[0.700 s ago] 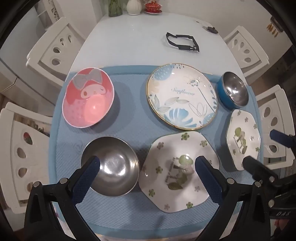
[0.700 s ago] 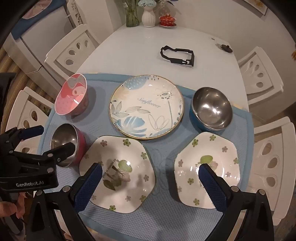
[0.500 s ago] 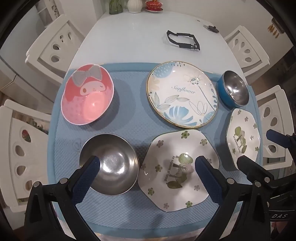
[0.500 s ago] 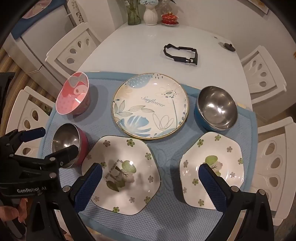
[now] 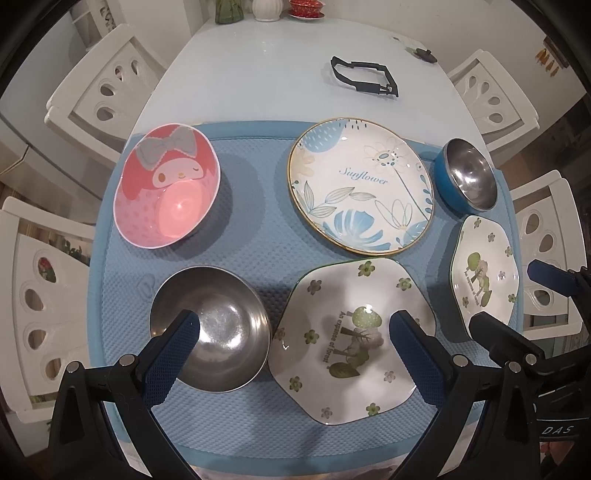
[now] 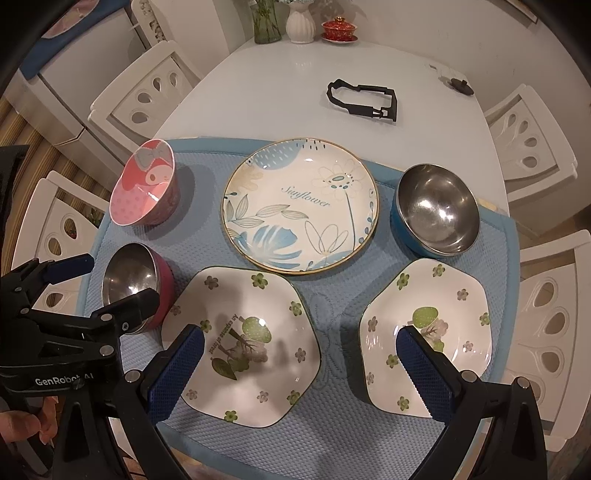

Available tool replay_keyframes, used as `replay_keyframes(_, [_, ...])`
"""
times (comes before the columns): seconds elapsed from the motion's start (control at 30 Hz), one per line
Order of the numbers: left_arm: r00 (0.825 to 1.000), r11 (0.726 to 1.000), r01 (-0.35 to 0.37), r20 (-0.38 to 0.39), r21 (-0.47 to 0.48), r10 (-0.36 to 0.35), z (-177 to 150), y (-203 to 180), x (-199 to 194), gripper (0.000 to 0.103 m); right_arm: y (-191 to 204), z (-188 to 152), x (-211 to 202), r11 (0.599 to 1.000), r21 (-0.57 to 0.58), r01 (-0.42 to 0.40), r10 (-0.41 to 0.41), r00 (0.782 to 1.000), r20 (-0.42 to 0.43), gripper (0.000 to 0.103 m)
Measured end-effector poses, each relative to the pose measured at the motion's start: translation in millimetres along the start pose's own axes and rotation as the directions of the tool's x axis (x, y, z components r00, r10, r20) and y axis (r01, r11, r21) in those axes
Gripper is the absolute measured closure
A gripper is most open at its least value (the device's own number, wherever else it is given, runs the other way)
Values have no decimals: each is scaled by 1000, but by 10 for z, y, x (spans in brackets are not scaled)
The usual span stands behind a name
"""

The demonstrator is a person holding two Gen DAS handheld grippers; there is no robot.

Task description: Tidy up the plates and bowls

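Observation:
On a blue mat [image 5: 251, 236] lie a pink cartoon bowl [image 5: 166, 192], a round Sunflower plate [image 5: 360, 186], a blue steel bowl [image 5: 465, 179], a steel bowl [image 5: 210, 328] with a magenta outside, and two hexagonal flowered plates [image 5: 351, 336] [image 5: 484, 269]. My left gripper [image 5: 291, 325] hangs open above the steel bowl and the nearer hexagonal plate, holding nothing. In the right wrist view, my right gripper [image 6: 300, 334] is open and empty over the two hexagonal plates [image 6: 240, 347] [image 6: 424, 339]. The left gripper [image 6: 118, 278] shows there beside the magenta bowl [image 6: 135, 282].
The white table [image 5: 258, 66] carries a black frame [image 5: 365, 79] behind the mat, and vases and a red lidded cup [image 6: 338, 29] at its far end. White chairs [image 5: 99, 88] stand along both sides. A hand [image 6: 22, 424] holds the left gripper.
Both views have drifted only slightly. No dish has moved, and both grippers stay open and empty.

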State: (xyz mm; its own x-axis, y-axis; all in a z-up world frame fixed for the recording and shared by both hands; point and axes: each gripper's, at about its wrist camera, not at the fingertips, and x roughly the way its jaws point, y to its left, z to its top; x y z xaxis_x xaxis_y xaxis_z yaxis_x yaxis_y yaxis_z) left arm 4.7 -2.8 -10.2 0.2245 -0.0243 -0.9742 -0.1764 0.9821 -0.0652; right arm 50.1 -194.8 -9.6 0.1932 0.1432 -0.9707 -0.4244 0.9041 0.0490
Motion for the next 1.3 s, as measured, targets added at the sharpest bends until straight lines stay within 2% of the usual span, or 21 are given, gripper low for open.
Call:
replay_keyframes(0.43, [1000, 1000, -14, -9, 3, 14, 63, 10, 117, 1, -21, 41, 97, 1000, 8, -10, 10, 1000, -15, 0])
replay_keyframes(0.97, [997, 998, 54, 62, -23, -52, 131, 64, 174, 1, 8, 72, 184, 1000, 10, -12, 12, 1000, -26, 0])
replay_keyframes(1.17, [996, 999, 39, 82, -19, -38, 210, 118, 148, 1, 19, 107, 223, 1000, -1, -7, 7, 1000, -27, 0])
replay_keyframes(1.3, [997, 999, 51, 63, -17, -50, 279, 111, 97, 1, 27, 110, 205, 1000, 2, -14, 14, 1000, -22, 0])
